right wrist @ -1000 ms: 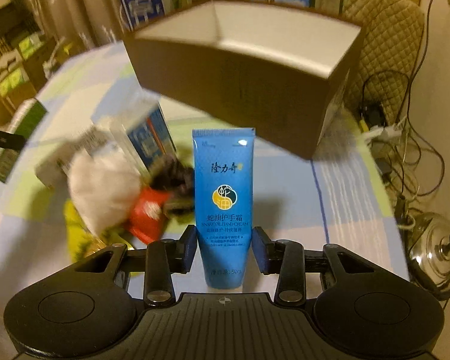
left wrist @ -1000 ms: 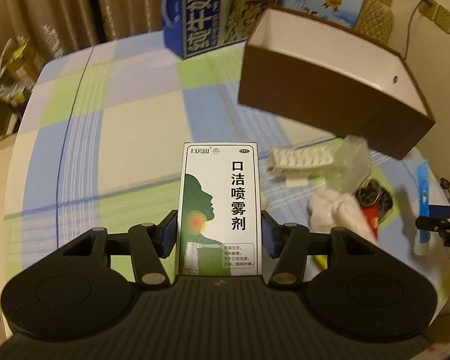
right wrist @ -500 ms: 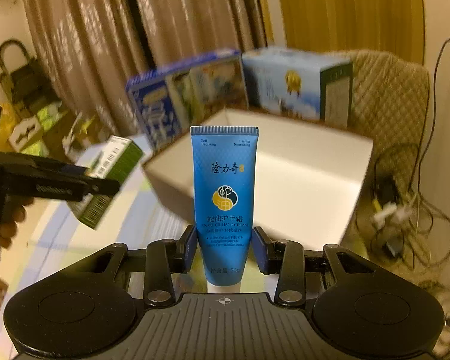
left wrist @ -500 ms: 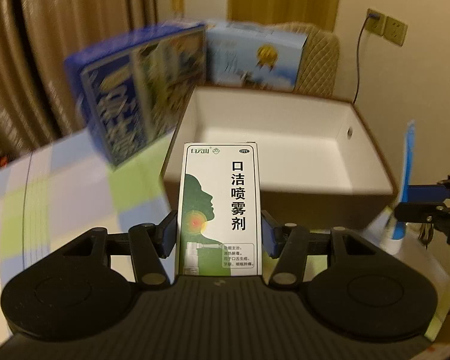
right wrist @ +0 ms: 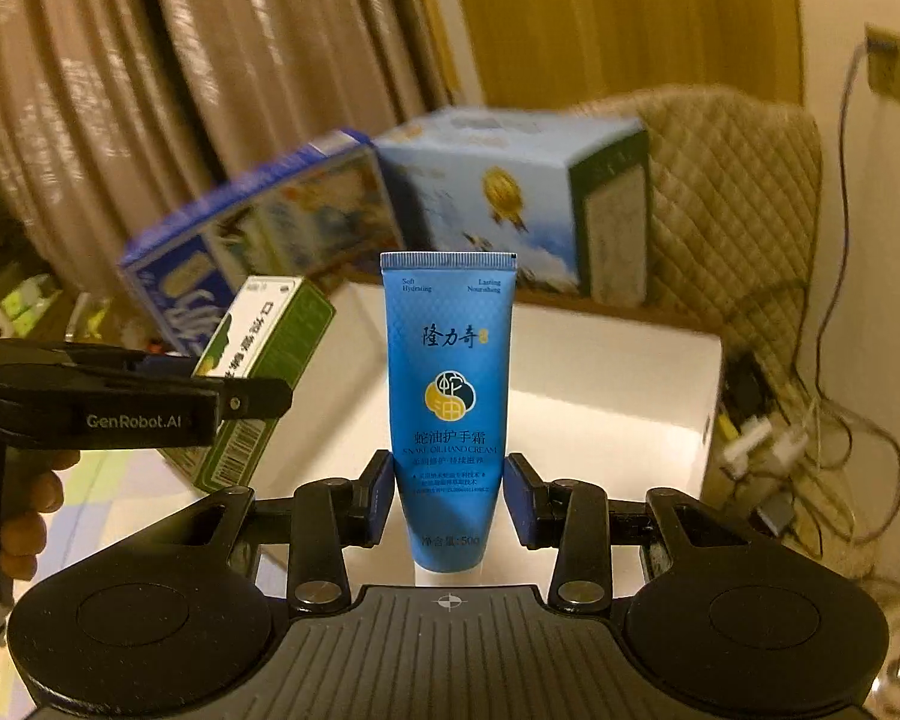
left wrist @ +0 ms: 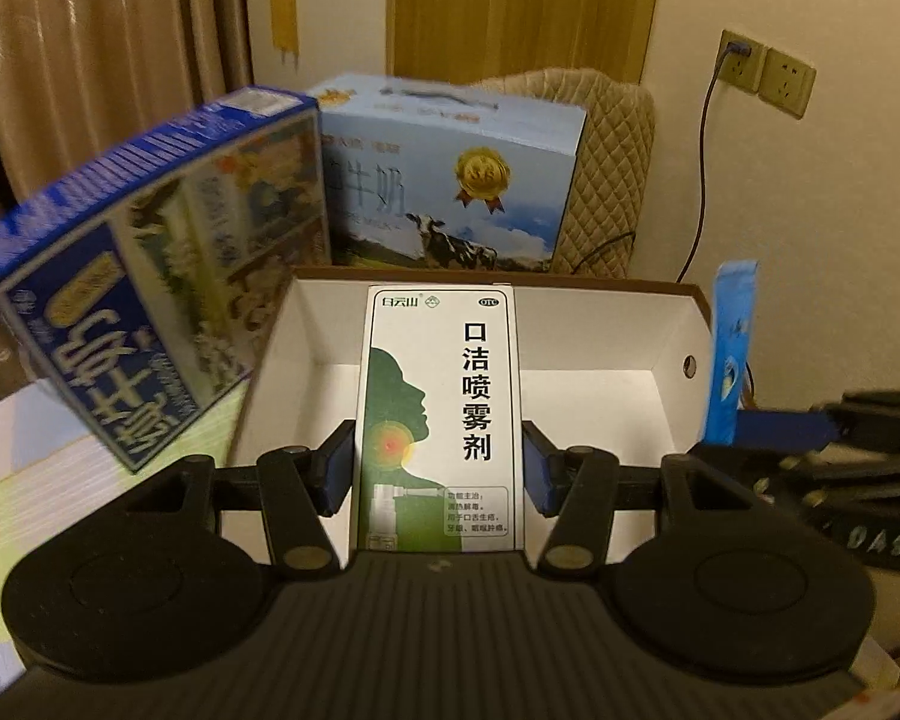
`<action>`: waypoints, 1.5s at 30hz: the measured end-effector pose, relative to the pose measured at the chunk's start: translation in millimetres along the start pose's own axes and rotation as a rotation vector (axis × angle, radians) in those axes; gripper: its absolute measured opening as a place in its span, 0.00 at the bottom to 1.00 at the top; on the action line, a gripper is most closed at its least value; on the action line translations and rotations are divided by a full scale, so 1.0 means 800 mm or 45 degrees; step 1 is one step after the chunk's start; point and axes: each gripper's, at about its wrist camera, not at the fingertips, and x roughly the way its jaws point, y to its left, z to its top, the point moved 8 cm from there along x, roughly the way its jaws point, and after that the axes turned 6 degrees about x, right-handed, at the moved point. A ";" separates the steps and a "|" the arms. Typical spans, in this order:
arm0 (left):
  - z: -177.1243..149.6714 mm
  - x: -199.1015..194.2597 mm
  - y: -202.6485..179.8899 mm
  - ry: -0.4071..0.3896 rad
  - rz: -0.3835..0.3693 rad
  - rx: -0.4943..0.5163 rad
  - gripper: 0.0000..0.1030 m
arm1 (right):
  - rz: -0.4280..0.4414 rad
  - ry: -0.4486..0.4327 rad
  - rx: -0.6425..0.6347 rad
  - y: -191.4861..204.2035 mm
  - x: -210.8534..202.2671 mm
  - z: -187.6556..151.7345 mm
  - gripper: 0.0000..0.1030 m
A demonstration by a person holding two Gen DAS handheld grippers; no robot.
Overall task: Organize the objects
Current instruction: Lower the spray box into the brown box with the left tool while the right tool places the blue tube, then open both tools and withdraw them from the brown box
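My left gripper [left wrist: 438,468] is shut on a white and green spray box [left wrist: 441,414], held upright over the open brown box with a white inside [left wrist: 594,396]. My right gripper [right wrist: 450,498] is shut on a blue hand cream tube [right wrist: 450,396], cap end down, above the same box [right wrist: 618,396]. In the right wrist view the left gripper [right wrist: 126,402] shows at the left with the spray box [right wrist: 258,384] in it. The blue tube [left wrist: 731,354] and the right gripper [left wrist: 834,456] appear at the right edge of the left wrist view.
A dark blue milk carton [left wrist: 150,276] and a light blue milk carton [left wrist: 450,180] stand behind the box. A quilted chair back [right wrist: 738,204] and cables with plugs [right wrist: 768,438] lie to the right. The checked tablecloth [left wrist: 60,480] shows at the left.
Both grippers have risen and moved forward from the pile of items on the table to above the open box, each keeping its object. The views have tilted up toward the wall and curtains.
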 end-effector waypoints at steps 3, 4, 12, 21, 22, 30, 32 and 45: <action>-0.001 0.036 -0.008 0.056 -0.007 0.001 0.49 | -0.035 0.062 0.067 -0.015 0.028 -0.008 0.36; -0.003 0.046 -0.011 0.079 -0.011 0.001 0.49 | -0.048 0.085 0.084 -0.020 0.037 -0.011 0.36; -0.041 0.120 -0.029 0.284 -0.025 0.006 0.49 | -0.123 0.232 0.148 -0.043 0.087 -0.035 0.36; -0.067 0.147 -0.028 0.412 -0.034 0.006 0.48 | -0.157 0.331 0.136 -0.047 0.109 -0.049 0.36; -0.068 0.147 -0.028 0.413 -0.040 0.008 0.49 | -0.158 0.339 0.134 -0.048 0.110 -0.051 0.36; -0.068 0.137 -0.023 0.384 -0.038 0.022 0.59 | -0.160 0.383 0.155 -0.049 0.122 -0.053 0.36; -0.066 0.132 -0.020 0.376 -0.031 0.017 0.62 | -0.154 0.379 0.178 -0.052 0.123 -0.051 0.36; -0.048 0.041 0.006 0.188 -0.017 -0.073 0.80 | -0.093 0.165 0.081 -0.033 0.042 -0.035 0.55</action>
